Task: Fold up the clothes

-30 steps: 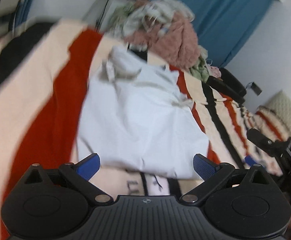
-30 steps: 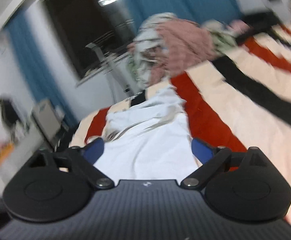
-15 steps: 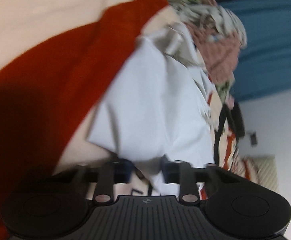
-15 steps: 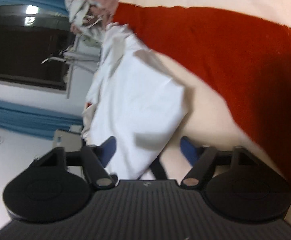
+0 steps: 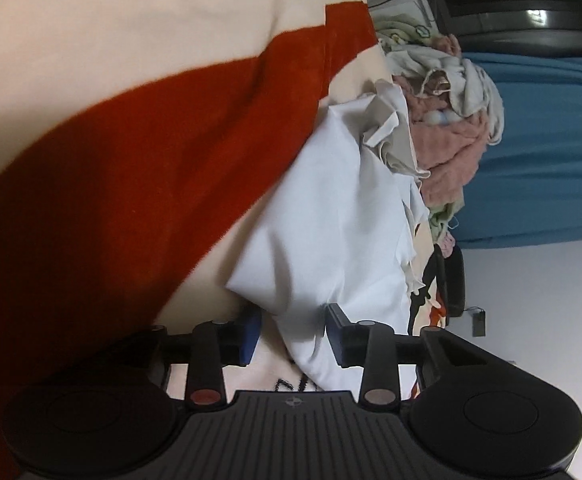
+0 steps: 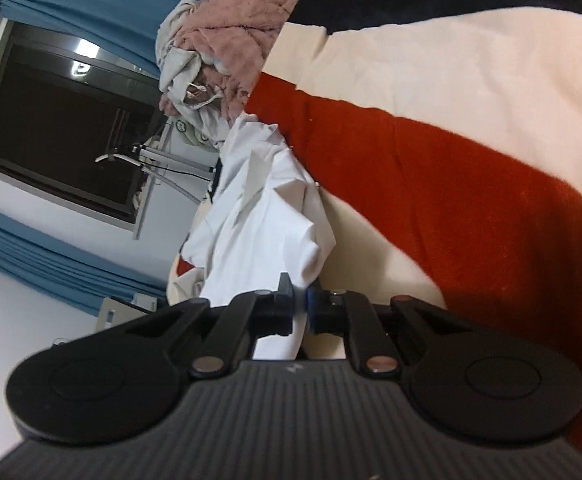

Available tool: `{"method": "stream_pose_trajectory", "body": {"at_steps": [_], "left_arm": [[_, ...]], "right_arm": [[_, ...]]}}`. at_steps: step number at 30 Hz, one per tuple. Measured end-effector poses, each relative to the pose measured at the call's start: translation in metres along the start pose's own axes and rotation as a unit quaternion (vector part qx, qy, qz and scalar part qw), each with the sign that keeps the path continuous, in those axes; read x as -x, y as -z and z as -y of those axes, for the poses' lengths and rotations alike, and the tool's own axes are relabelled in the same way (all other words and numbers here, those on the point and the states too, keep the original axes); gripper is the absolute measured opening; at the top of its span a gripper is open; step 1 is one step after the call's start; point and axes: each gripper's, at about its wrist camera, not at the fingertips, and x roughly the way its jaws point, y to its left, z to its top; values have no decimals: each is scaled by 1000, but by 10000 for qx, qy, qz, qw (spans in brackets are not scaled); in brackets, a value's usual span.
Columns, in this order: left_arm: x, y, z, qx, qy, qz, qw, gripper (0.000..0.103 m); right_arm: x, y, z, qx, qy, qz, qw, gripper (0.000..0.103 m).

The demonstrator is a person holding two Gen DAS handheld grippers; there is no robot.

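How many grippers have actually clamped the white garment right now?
1. The right gripper is shut on the white garment at its near edge. The left gripper straddles another near corner, jaws still apart.

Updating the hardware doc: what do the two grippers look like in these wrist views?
Both look alike: left gripper and right gripper have matte black ribbed bodies with a small round logo, two round black discs, black linkage bars on coppery pivot pins, and blue finger pads. No cables or sleeves in view.
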Motion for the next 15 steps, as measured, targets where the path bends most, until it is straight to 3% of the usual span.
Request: {"method": "stream_pose_trajectory", "body": {"at_steps": [6,9,12,15], "left_arm": [[-5,-1,1,17,2,138,9999,33],[-5,-2,-1,64,-11,242,9997,21],[0,-3,4,-104,22,387,9992,9],[12,1,18,-432,134,588,9972,6]], "right_arm": [[-4,-6,3,9,121,-23,9999,9],[-3,-3,2,114,157,13,9998,9],[1,0,-2,275,122,68,9995,9],[5,1,-5,335,28,104,9994,9]]}}
